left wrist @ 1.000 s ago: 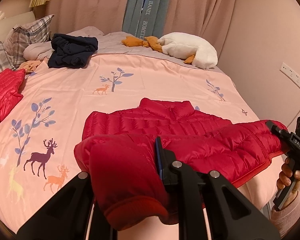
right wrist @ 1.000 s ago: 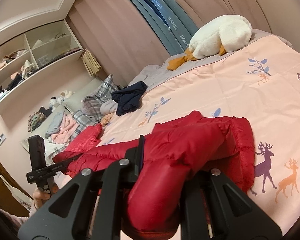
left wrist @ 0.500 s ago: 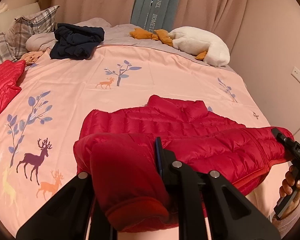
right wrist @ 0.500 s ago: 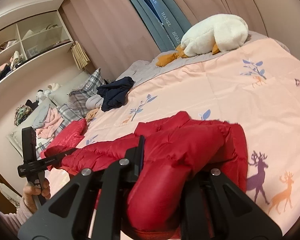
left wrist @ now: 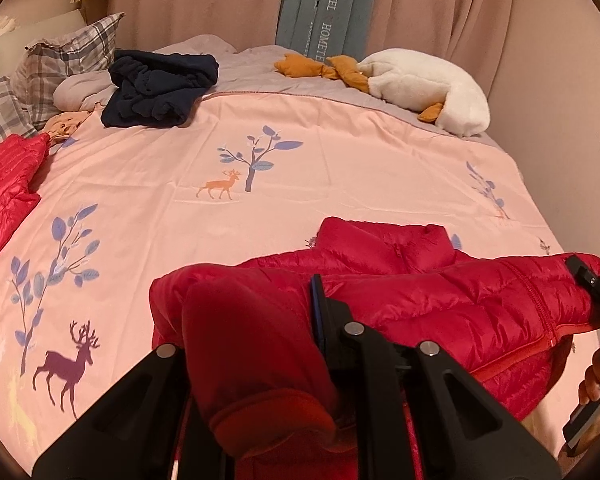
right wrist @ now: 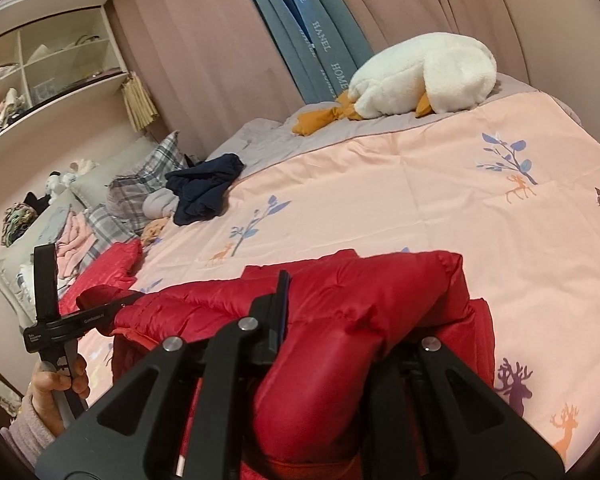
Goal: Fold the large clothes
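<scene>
A red puffer jacket (left wrist: 440, 292) lies at the near edge of the pink bed (left wrist: 260, 200), collar away from me. My left gripper (left wrist: 256, 340) is shut on the jacket's left bottom corner and holds it lifted over the body. My right gripper (right wrist: 340, 336) is shut on the right bottom corner of the jacket (right wrist: 340, 292) and holds it up too. The hem stretches between them, folded toward the collar. The right gripper shows at the right edge of the left wrist view (left wrist: 592, 288); the left gripper shows at the left of the right wrist view (right wrist: 100, 312).
A second red jacket (left wrist: 4, 188) lies at the bed's left edge. A dark navy garment (left wrist: 156, 88), plaid pillows (left wrist: 60, 64) and a white plush goose (left wrist: 424, 84) lie at the far side. Curtains and a wall stand behind; shelves (right wrist: 40, 68) at the left.
Both grippers have carried the jacket's bottom hem forward over the body toward the collar. The fold now covers more of the jacket. Both grips are unchanged.
</scene>
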Demonstrator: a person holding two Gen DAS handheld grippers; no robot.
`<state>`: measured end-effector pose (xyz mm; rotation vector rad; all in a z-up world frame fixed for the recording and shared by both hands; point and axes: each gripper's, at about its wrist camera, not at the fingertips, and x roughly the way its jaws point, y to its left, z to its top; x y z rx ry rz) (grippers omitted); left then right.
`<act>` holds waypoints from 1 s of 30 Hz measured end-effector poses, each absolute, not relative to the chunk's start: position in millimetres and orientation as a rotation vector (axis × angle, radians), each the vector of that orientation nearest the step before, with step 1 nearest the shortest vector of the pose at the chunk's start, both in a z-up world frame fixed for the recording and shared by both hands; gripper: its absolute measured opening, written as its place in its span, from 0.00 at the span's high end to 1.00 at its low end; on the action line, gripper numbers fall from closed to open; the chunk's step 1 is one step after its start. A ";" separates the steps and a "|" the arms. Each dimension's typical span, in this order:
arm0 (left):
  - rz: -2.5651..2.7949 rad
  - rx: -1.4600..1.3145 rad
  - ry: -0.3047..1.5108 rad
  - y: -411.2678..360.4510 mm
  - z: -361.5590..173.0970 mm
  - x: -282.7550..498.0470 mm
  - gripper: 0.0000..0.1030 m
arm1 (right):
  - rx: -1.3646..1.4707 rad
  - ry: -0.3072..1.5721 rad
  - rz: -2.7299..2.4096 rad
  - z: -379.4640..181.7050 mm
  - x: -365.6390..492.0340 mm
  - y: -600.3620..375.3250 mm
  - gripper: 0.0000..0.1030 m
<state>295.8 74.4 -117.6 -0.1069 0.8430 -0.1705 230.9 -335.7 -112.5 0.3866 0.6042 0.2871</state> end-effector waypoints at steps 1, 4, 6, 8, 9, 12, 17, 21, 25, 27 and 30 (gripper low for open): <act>-0.165 -0.100 0.846 72.5 -119.4 300.6 0.86 | 0.386 0.607 0.280 -114.2 234.3 -336.1 0.89; -0.151 -0.084 0.851 67.7 -123.3 310.2 0.86 | 0.385 0.619 0.259 -119.8 245.1 -336.5 0.89; -0.145 -0.079 0.854 64.8 -125.9 315.4 0.86 | 0.385 0.625 0.250 -123.3 251.1 -336.8 0.89; -0.138 -0.075 0.857 62.7 -128.7 320.7 0.86 | 0.387 0.630 0.244 -125.9 255.6 -337.0 0.89; -0.135 -0.073 0.859 61.9 -130.1 322.8 0.86 | 0.389 0.633 0.242 -127.3 258.1 -337.2 0.89; -0.125 -0.072 0.870 60.1 -135.2 330.6 0.86 | 0.384 0.644 0.231 -132.3 266.5 -336.5 0.89; -0.109 -0.069 0.888 58.1 -144.1 341.5 0.86 | 0.389 0.662 0.218 -140.2 278.9 -335.6 0.89; -0.101 -0.062 0.901 55.7 -151.1 347.4 0.86 | 0.389 0.682 0.207 -148.0 287.0 -335.0 0.88; -0.096 -0.053 0.915 53.5 -158.3 351.8 0.86 | 0.387 0.697 0.196 -155.6 293.8 -334.5 0.88; -0.094 -0.050 0.919 53.0 -160.7 353.1 0.86 | 0.386 0.702 0.194 -157.5 296.2 -334.4 0.88; -0.091 -0.047 0.924 52.5 -163.7 355.1 0.86 | 0.385 0.709 0.192 -161.1 300.1 -334.8 0.88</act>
